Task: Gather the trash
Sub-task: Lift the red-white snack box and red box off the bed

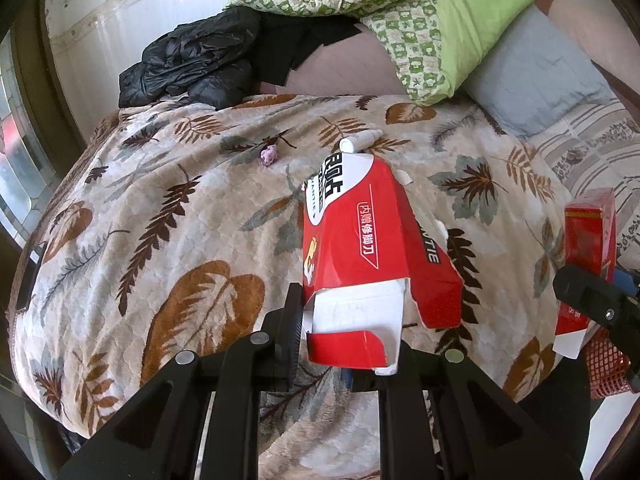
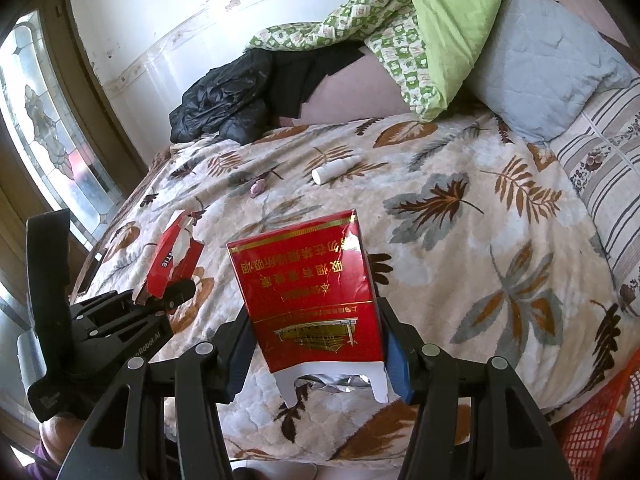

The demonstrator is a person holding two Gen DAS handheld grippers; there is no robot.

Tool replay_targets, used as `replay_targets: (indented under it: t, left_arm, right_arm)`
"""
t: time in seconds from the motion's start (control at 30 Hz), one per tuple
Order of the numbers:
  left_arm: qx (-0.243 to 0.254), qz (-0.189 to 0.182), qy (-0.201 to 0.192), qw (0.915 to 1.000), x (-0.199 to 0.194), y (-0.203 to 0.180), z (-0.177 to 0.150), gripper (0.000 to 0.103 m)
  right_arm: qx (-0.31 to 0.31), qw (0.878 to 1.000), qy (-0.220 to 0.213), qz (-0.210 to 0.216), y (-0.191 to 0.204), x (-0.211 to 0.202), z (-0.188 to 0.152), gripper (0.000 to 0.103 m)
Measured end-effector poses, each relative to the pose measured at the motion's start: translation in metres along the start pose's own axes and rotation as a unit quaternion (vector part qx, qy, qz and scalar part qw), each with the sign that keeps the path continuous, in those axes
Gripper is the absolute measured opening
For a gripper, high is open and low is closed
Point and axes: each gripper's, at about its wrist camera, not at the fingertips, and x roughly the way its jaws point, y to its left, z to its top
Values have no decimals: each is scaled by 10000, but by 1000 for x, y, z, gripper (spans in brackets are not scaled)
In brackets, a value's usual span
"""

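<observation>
Left gripper (image 1: 348, 344) raised over bed (image 1: 160, 208), jaws clamped on open end of red carton (image 1: 360, 248); carton projects forward, tilted. Right gripper (image 2: 316, 356) alongside, jaws clamped on red pack (image 2: 308, 292), held above blanket. White bottle (image 2: 332, 170) and pink wad (image 2: 258, 188) lie on blanket, apart. Red mesh basket (image 2: 596, 420) at right edge, cut off by frame. Carton print partly legible.

Torn red carton (image 1: 360, 248) and red cigarette pack (image 2: 312, 296) are held above the bed.
</observation>
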Motion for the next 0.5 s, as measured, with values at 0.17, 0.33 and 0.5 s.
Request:
replay_targets:
  t: [0.17,0.33,0.5]
  left_arm:
    - [-4,4,-1,10000,0,-1,0,15]
    - [-12,-10,16,10000,0,-2,-1,15]
    - [18,-29,35,10000,1,-5,-1,15]
  right_arm:
    - [28,10000,-10,2,-4,-2,1,60]
    - [63,10000,-16,-1,-6,-3,1,60]
    - [101,9999,-18,-15,-8,-4,0,60]
